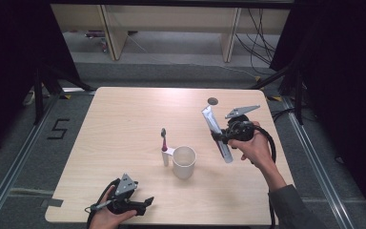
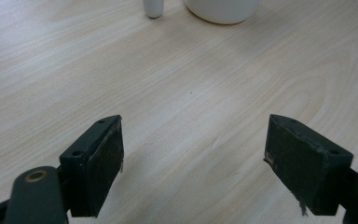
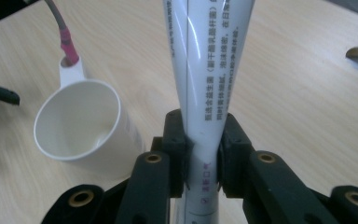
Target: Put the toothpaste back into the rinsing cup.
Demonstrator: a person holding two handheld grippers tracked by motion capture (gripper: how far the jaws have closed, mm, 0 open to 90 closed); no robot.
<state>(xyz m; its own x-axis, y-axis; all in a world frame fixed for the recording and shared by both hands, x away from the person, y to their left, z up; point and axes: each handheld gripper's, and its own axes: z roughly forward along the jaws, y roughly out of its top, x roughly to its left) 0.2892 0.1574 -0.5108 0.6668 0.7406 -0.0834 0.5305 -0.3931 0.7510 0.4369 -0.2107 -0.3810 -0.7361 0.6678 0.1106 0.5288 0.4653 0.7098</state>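
Right hand-held gripper: clamped on a white toothpaste tube — the pads press the tube from both sides, close to one end.
Toothpaste tube: held clear of the worktop, slanting, its flat crimped end uppermost in the high view; it sits to the right of the cup.
Left hand-held gripper: jaws spread wide, nothing between them — bare wood below; in the high view it rests at the worktop's near edge in the person's left hand.
Cup: white, upright, near the middle of the worktop.
Toothbrush: standing upright in a holder on the cup's left side, its neck pink.
Dark round spot: on the worktop near the far edge.
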